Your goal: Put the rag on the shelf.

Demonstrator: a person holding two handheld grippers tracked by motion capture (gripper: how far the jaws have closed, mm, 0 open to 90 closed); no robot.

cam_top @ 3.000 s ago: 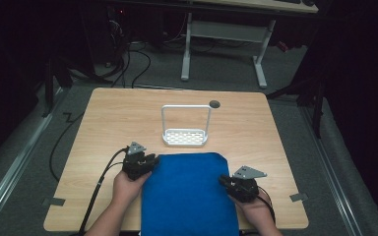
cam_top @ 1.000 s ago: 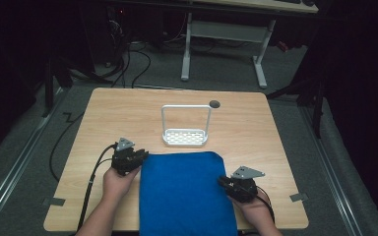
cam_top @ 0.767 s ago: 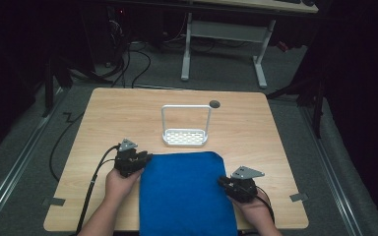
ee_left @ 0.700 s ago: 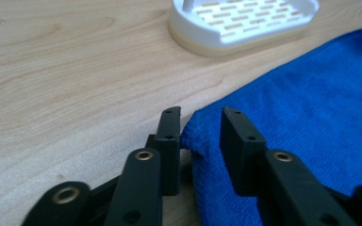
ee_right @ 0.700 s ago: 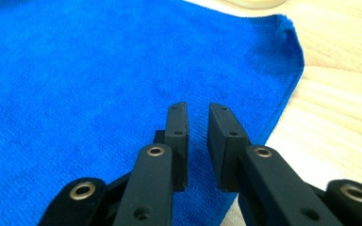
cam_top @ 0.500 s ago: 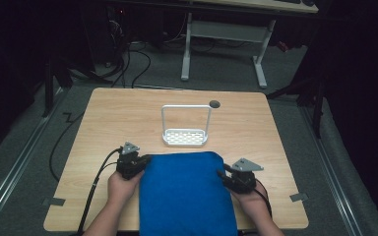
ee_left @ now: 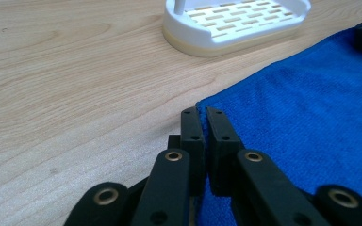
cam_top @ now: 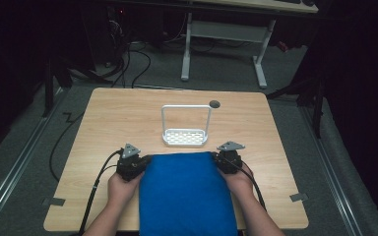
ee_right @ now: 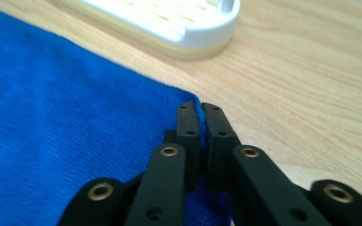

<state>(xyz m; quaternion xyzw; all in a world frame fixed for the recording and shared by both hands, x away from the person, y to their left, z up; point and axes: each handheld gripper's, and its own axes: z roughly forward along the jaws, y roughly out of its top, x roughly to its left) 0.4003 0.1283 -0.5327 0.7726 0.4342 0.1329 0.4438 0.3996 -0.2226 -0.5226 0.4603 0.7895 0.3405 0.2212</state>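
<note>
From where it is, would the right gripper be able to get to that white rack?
Probably yes. The right gripper is shut on the blue towel's far corner, and the white rack stands just beyond on bare table with nothing between; it would have to let go first.

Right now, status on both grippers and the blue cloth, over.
Left gripper shut on blue cloth at its far left corner. Right gripper shut on far right corner. White rack just beyond the cloth edge, apart.

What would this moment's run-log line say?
left gripper: shut on blue cloth far-left corner | right gripper: shut on far-right corner | white rack: beyond cloth, untouched
</note>
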